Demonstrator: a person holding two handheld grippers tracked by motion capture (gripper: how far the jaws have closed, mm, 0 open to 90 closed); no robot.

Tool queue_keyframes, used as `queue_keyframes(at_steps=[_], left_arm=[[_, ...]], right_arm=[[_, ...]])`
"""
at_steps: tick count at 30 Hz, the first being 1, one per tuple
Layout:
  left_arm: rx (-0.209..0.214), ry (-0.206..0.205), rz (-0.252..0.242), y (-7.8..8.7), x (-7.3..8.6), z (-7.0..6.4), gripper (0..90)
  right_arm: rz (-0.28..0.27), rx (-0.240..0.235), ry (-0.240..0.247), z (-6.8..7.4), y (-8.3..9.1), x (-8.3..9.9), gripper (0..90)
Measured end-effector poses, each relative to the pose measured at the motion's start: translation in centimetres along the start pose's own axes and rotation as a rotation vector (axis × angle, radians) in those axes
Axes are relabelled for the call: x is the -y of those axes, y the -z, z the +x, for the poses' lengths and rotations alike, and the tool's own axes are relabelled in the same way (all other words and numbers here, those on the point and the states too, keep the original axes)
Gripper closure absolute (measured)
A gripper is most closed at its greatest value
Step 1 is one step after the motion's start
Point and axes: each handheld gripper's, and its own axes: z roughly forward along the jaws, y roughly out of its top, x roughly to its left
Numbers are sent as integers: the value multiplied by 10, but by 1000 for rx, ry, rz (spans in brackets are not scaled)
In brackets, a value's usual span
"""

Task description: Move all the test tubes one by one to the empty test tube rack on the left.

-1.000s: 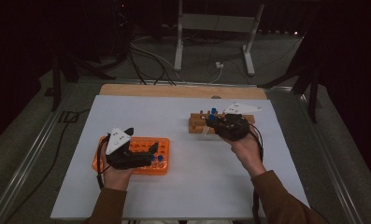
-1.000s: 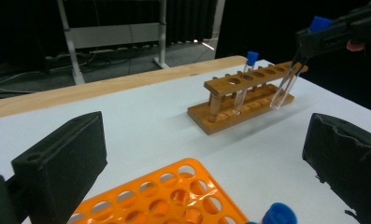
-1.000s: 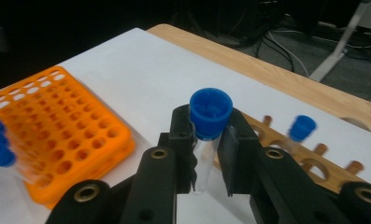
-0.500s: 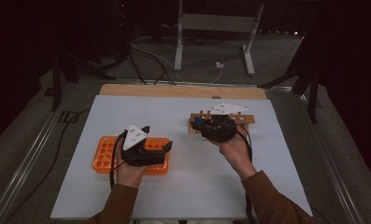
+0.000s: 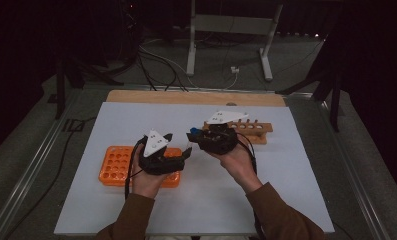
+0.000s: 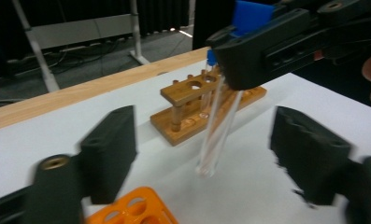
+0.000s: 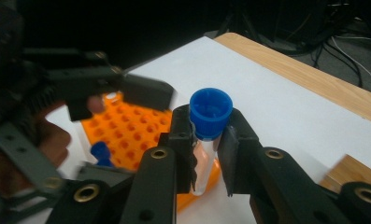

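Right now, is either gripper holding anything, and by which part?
The right gripper holds a clear tube with a blue cap, clamped just under the cap. The left gripper is open, empty.

White table (image 5: 296, 190), metal stand (image 5: 231, 30) behind

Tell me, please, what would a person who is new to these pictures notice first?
Most striking is the clear test tube with a blue cap, clamped just under its cap by the right gripper and held in the air between the two hands. The left gripper faces it with jaws wide open on either side of the tube's lower end. Then come the bright orange rack at the left of the white table and the wooden rack farther back at the right.
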Motion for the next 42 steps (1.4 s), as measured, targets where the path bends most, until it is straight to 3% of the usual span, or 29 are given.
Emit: queue_keyframes(at_steps=[6, 9, 13, 21, 25, 31, 38, 40, 42], left_arm=[[21, -7, -6, -3, 0, -2, 581], [28, -3, -18, -3, 0, -2, 671], [39, 2, -32, -2, -1, -1, 737], [40, -20, -37, -3, -1, -4, 782], [23, -18, -26, -2, -1, -1, 784], [-6, 4, -35, 2, 0, 7, 785], [-25, 19, -46, 9, 2, 15, 785], [-28, 24, -49, 11, 3, 17, 785], [-33, 29, -50, 13, 4, 19, 785]], right_arm=[[-9, -32, 2, 8, -4, -4, 770], [-8, -37, -4, 9, -5, -4, 770], [-8, -47, -20, 8, -6, -2, 770], [-14, -54, -31, 5, -5, -2, 759], [-47, -44, -37, 2, 0, -2, 604], [-71, 8, -50, -8, 7, 0, 357], [-85, 68, -45, -20, 13, 13, 168], [-85, 86, -43, -24, 15, 17, 150], [-78, 138, -18, -25, 17, 21, 103]])
